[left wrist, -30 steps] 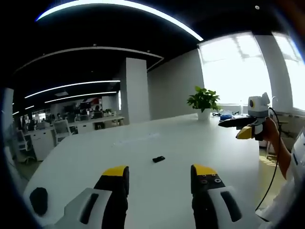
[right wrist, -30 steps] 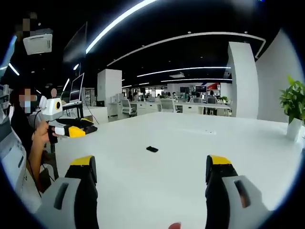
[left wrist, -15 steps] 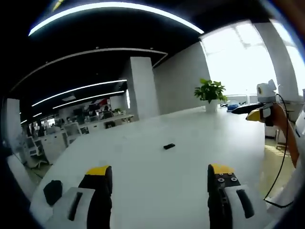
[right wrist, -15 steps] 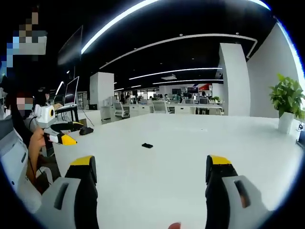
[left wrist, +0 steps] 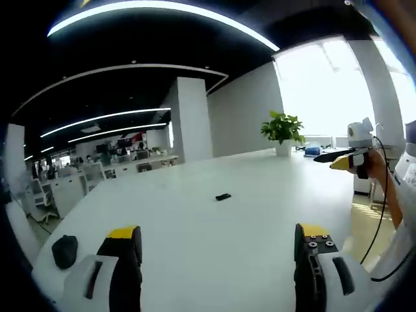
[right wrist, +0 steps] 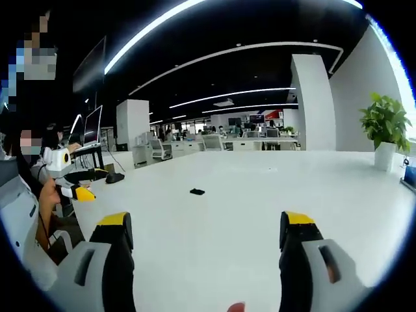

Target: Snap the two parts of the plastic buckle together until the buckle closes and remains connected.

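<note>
In the left gripper view a broad white counter [left wrist: 214,227] runs back into an open office with a white pillar [left wrist: 193,120], and a potted plant [left wrist: 282,133] stands near its far edge by bright windows. A small dark piece, probably the buckle [left wrist: 223,196], lies alone mid-counter. The left gripper [left wrist: 218,239] hovers low with its jaws wide apart and empty; the right gripper [left wrist: 342,161] is held off the counter's right side. In the right gripper view the buckle [right wrist: 197,192] sits well ahead; the right gripper [right wrist: 207,226] is spread and empty, and the left gripper [right wrist: 81,192] shows at left in a hand [right wrist: 51,194].
</note>
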Demonstrator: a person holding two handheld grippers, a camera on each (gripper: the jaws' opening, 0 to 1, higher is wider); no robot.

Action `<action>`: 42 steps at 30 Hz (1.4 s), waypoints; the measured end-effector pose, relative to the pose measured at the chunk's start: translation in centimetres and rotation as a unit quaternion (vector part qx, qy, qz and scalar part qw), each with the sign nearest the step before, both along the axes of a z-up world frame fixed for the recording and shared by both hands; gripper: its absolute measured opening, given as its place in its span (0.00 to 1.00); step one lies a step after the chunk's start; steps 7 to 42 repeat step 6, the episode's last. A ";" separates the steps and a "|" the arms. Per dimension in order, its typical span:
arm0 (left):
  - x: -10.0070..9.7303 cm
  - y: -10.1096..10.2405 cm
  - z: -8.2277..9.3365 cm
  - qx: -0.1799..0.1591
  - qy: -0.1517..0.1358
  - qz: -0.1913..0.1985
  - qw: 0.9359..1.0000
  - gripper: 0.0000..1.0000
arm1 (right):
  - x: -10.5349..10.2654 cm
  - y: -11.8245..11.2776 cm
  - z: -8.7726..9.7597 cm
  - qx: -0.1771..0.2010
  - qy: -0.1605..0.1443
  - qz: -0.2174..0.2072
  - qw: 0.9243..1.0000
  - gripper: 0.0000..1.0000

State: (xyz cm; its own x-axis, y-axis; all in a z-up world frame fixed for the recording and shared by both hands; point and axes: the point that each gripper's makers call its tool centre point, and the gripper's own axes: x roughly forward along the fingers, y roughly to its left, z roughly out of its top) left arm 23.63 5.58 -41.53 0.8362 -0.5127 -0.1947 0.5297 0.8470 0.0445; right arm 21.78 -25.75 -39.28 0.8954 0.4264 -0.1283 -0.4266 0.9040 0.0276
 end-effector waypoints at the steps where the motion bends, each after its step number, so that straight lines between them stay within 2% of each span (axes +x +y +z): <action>1: 0.0 0.1 -0.1 0.002 0.001 0.002 1.000 0.99 | 0.0 0.0 -0.1 0.000 0.000 -0.001 1.000 0.94; 6: 0.1 0.6 -0.6 0.012 0.011 0.011 1.000 0.99 | 0.0 -0.1 -0.2 -0.003 0.003 -0.005 1.000 0.94; 42: 0.1 0.6 -0.6 0.012 0.011 0.011 1.000 0.99 | 0.0 -0.1 -0.2 -0.003 0.003 -0.005 1.000 0.94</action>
